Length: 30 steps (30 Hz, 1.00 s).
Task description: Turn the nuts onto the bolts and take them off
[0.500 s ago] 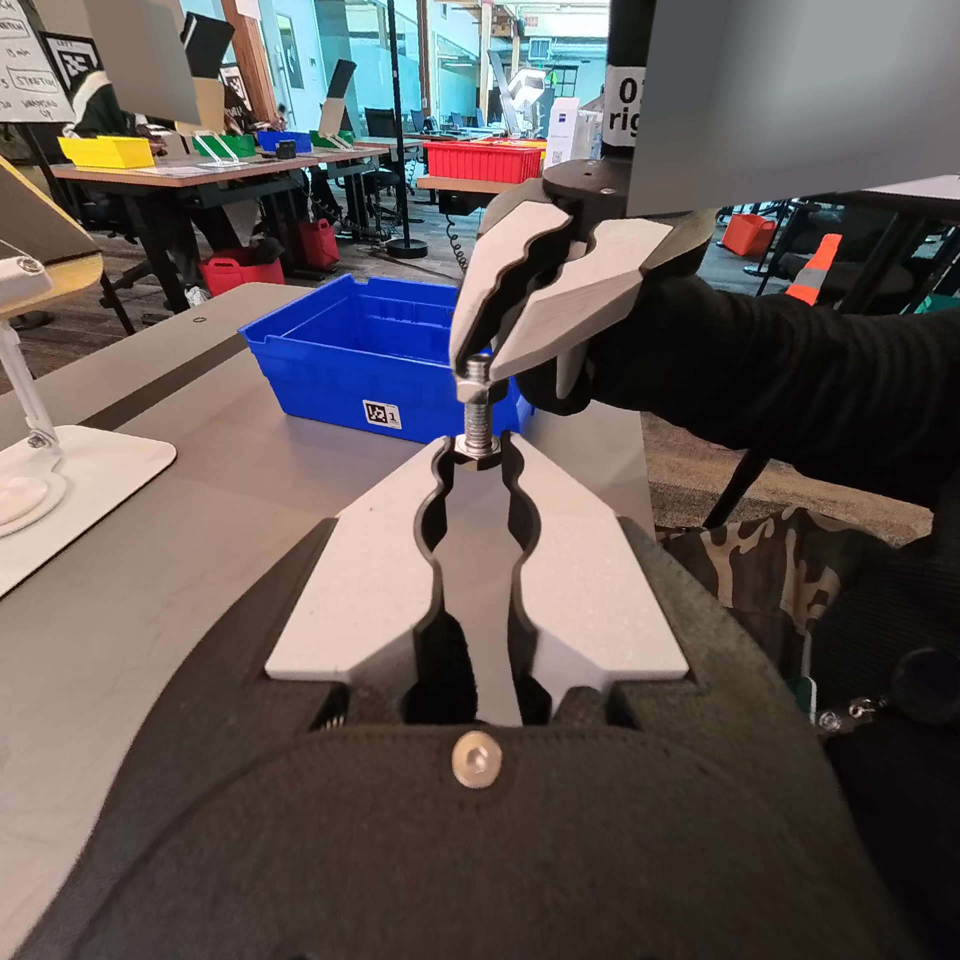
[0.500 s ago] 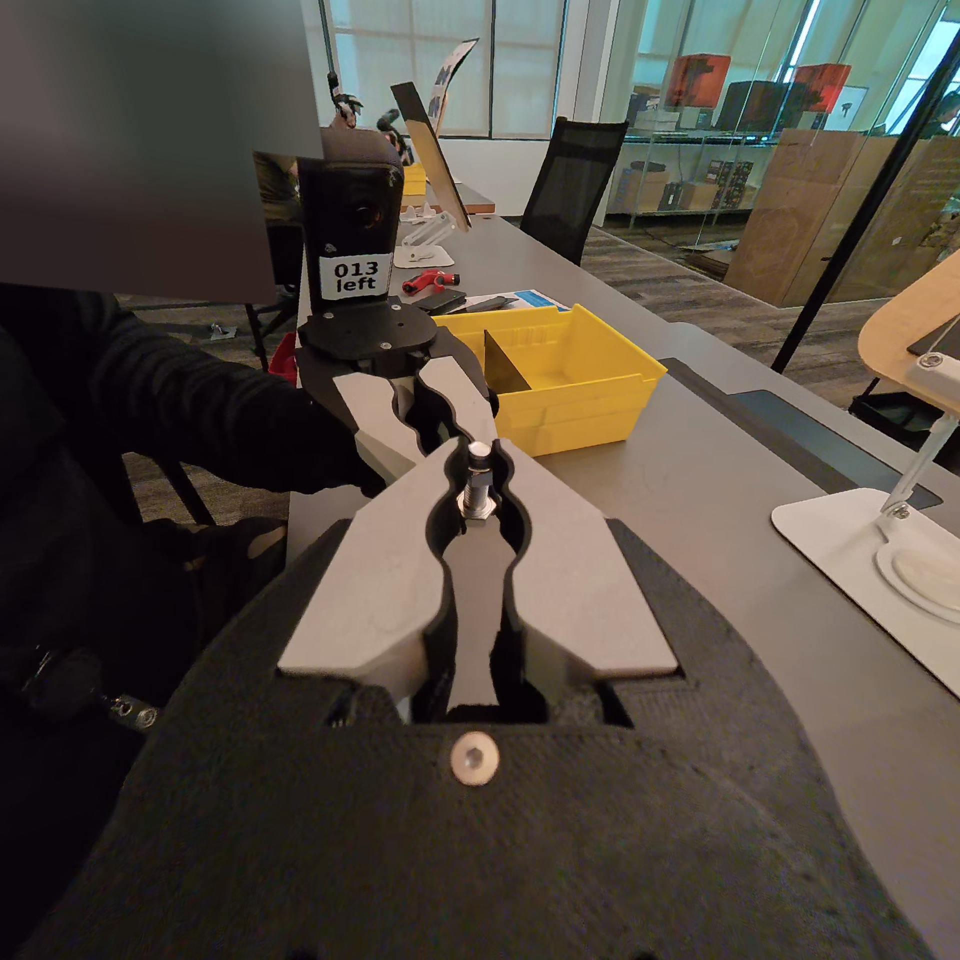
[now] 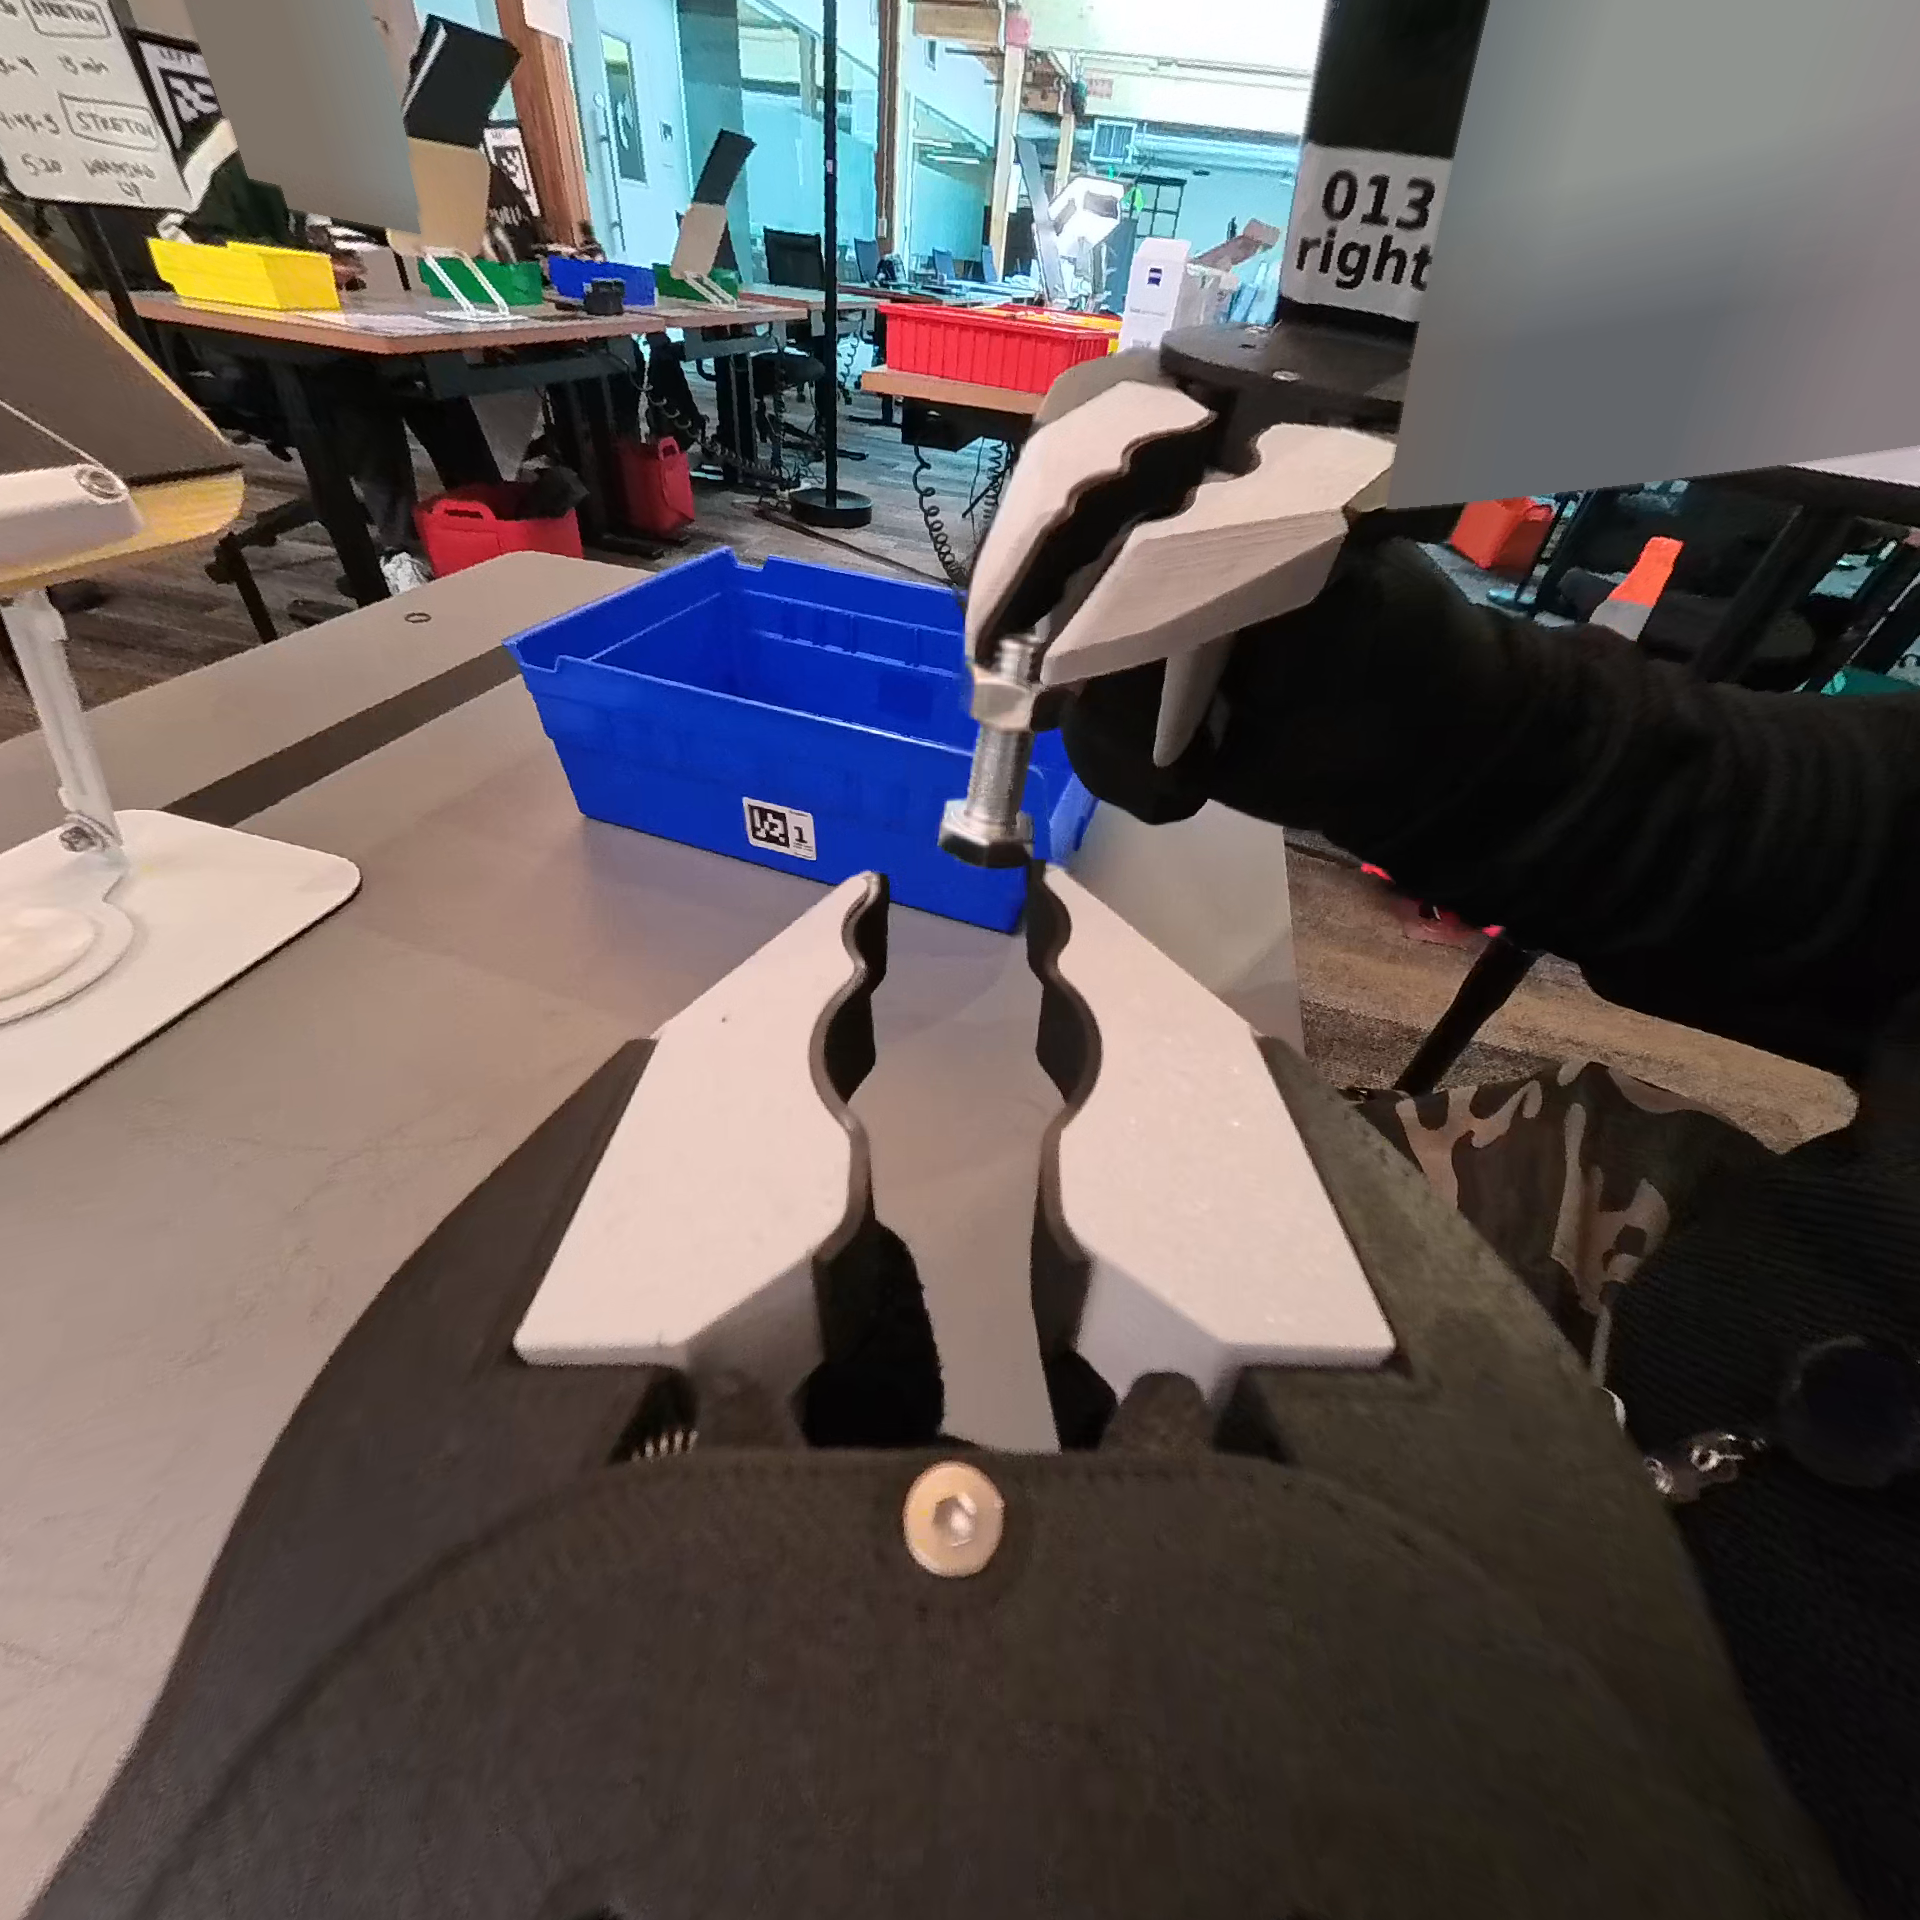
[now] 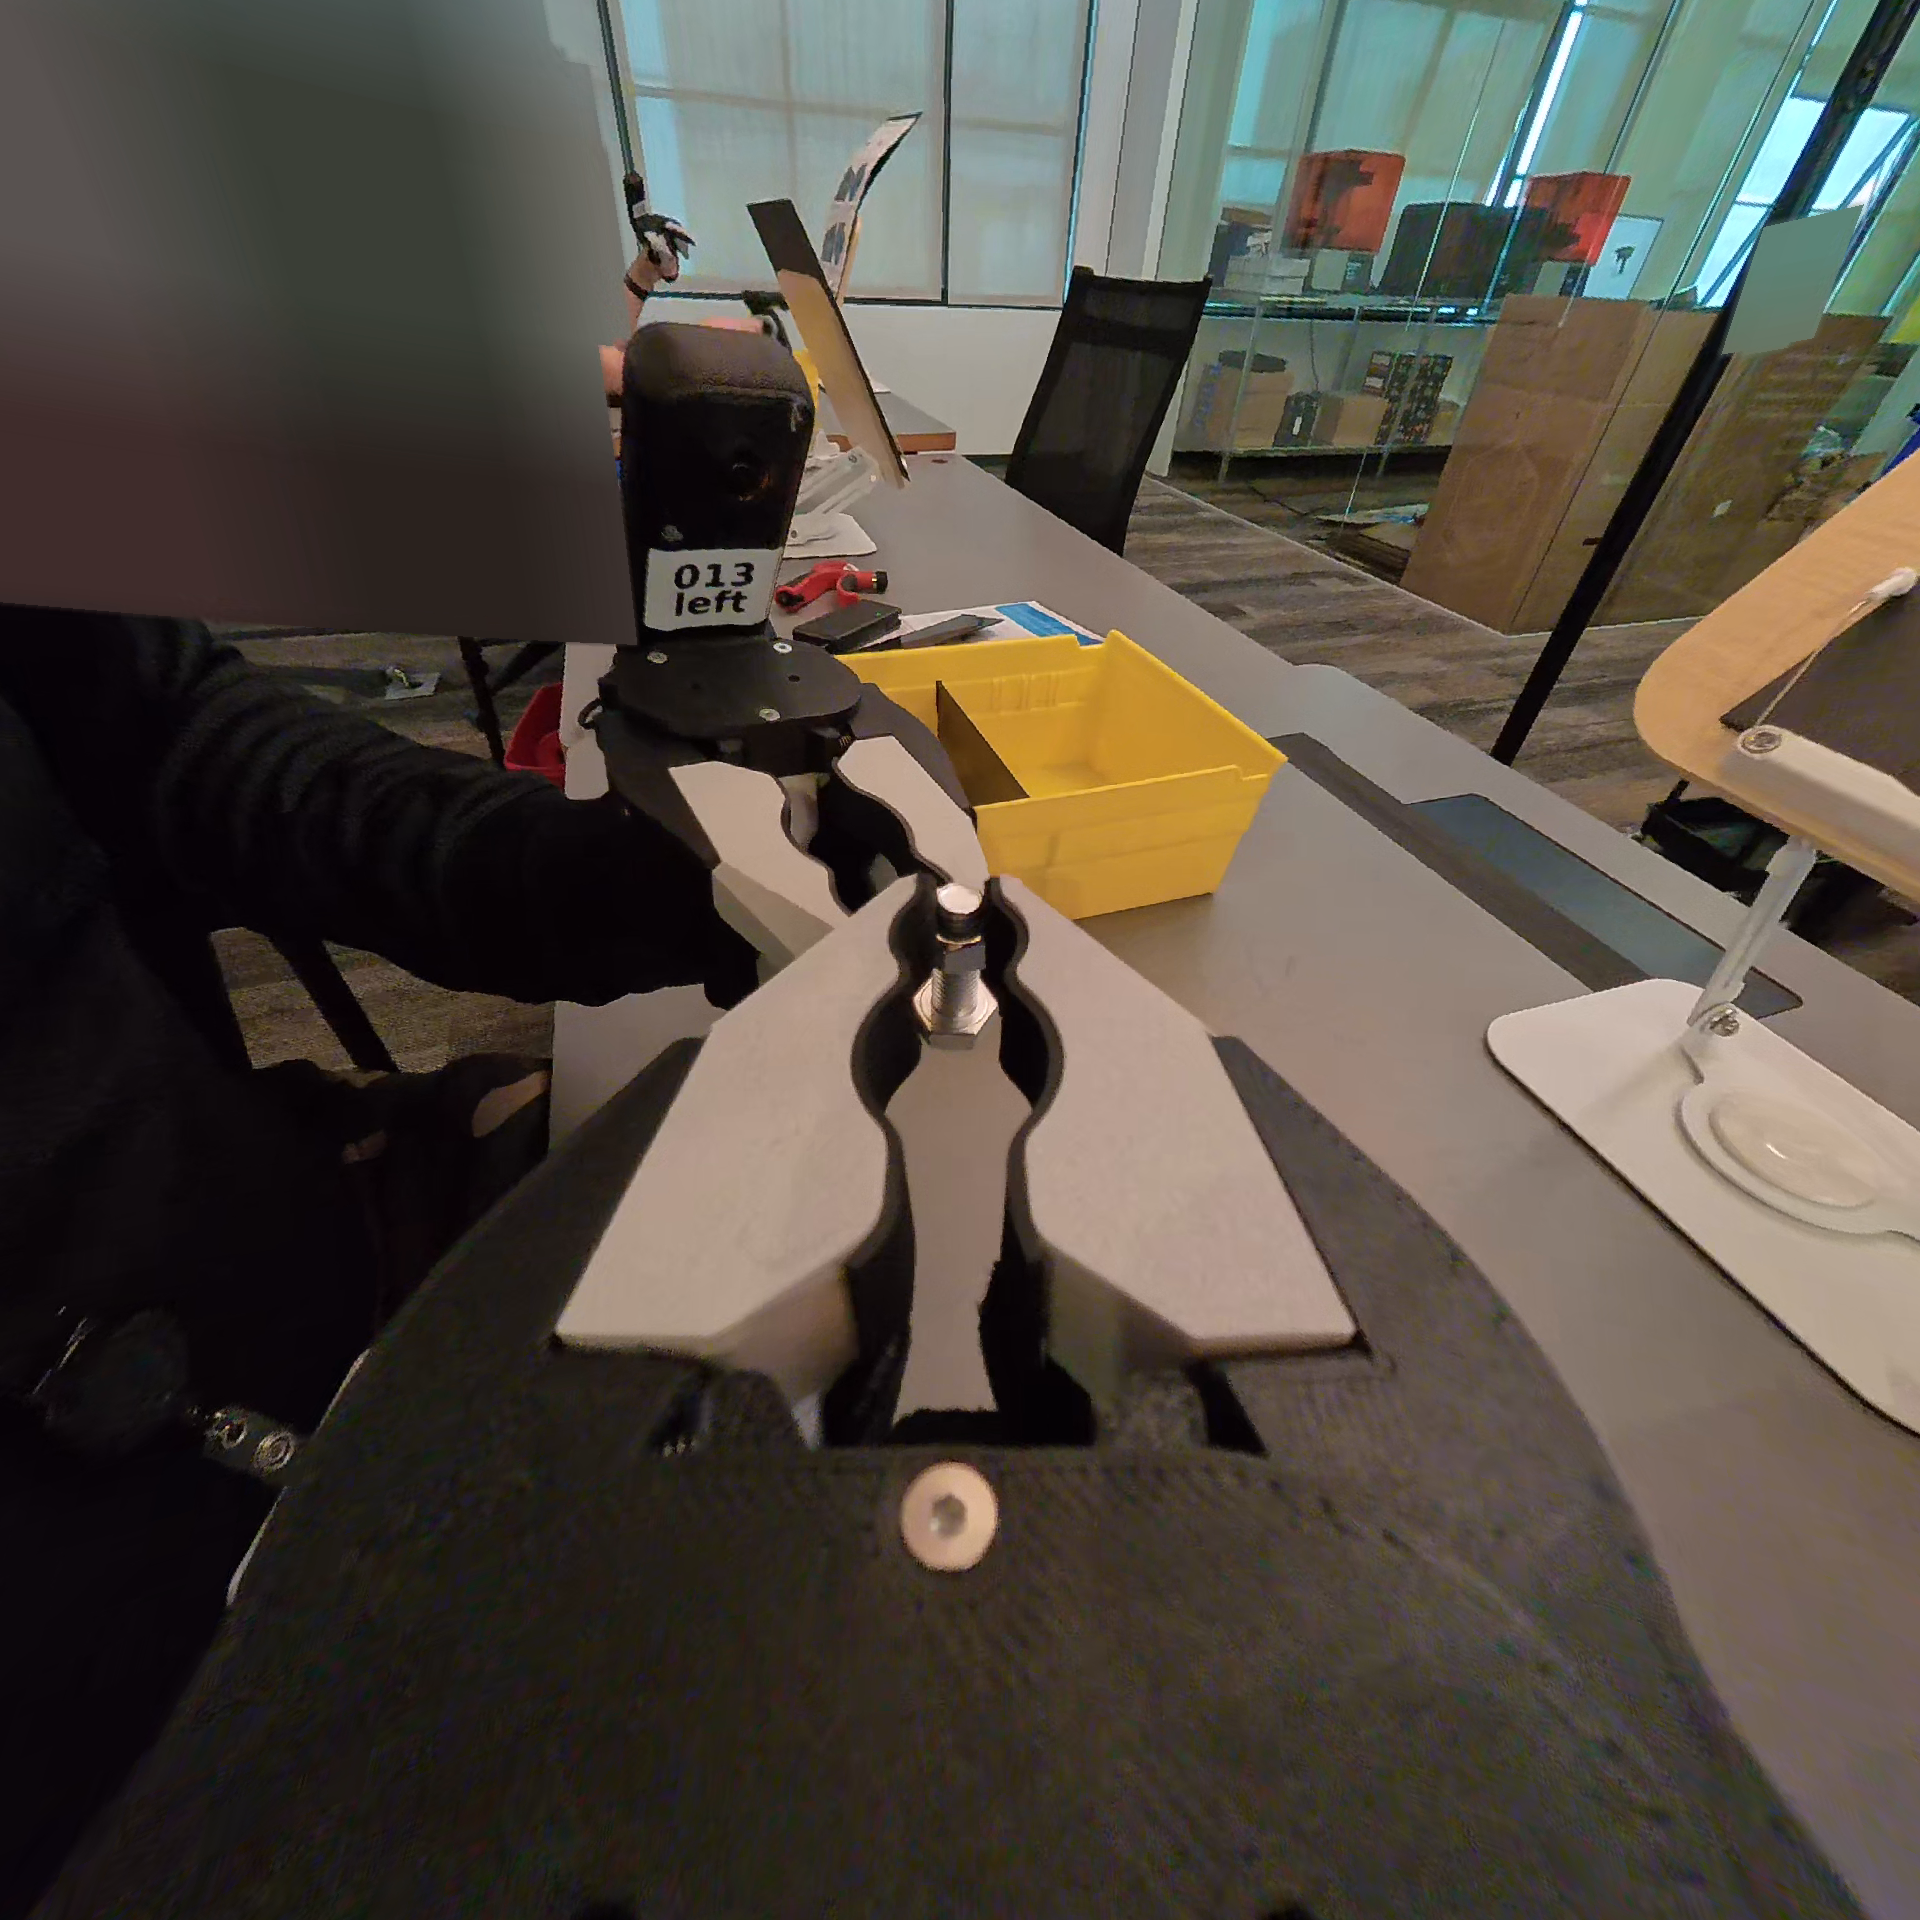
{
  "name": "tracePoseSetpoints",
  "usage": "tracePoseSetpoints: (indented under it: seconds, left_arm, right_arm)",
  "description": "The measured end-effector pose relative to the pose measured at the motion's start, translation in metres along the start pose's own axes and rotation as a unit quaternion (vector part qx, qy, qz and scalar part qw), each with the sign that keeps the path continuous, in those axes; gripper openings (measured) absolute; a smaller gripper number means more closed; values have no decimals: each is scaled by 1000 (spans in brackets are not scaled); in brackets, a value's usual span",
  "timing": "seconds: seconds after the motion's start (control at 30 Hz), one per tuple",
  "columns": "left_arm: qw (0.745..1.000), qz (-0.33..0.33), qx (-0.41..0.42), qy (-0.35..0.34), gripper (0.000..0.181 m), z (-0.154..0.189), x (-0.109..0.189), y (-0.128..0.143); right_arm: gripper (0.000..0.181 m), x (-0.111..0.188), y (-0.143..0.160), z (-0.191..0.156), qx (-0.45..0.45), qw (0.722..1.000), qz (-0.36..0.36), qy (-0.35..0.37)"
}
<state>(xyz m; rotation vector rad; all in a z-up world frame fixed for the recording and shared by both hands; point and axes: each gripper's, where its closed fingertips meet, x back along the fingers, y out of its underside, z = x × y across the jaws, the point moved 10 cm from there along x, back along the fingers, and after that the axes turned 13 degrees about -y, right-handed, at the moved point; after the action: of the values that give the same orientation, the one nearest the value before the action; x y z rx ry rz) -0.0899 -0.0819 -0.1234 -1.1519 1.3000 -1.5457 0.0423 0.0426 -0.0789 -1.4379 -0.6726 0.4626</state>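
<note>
**Steel bolt held by one gripper only**

Left wrist view: your left gripper (image 3: 956, 894) stands open and empty just under the threaded steel bolt (image 3: 992, 764). The right gripper (image 3: 1023, 649) pinches the bolt's top, above the hex steel nut (image 3: 1000, 709). A slack pinch could drop it beside the blue plastic bin (image 3: 748, 717).

Right wrist view: only here do you see how shallowly the tips close around the bolt's end, with a yellow plastic bin (image 4: 1101, 769) behind.

Both my wrist views are bright and evenly daylit. Windows (image 4: 831, 145) behind blow out pale. Wide-angle bending curves the table (image 3: 312, 1039) edges. Near black housings look soft, slightly blurred; shadows stay faint.
</note>
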Motion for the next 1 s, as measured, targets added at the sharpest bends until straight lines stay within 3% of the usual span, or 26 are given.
tracePoseSetpoints:
  seconds: [0.2, 0.37, 0.5, 0.67, 1.0]
  left_arm:
    - [1000, 11, -4, -8, 7, -3, 5, -3]
    - [1000, 17, -13, -9, 0, -3, 6, -6]
    - [1000, 10, -18, -8, 0, -2, 3, -4]
    - [1000, 2, -14, -4, 0, -1, -1, -2]
    - [1000, -10, -17, -1, 0, 0, -5, 1]
  right_arm:
    - [7, 32, -28, 5, 26, 999, 5, 39]
    - [7, 104, -57, 22, 26, 990, 5, 139]
    - [7, 154, -58, 41, -10, 973, -47, 228]
    - [7, 174, -11, 71, -117, 940, -163, 275]
    - [8, 161, 109, 108, -285, 860, -350, 240]
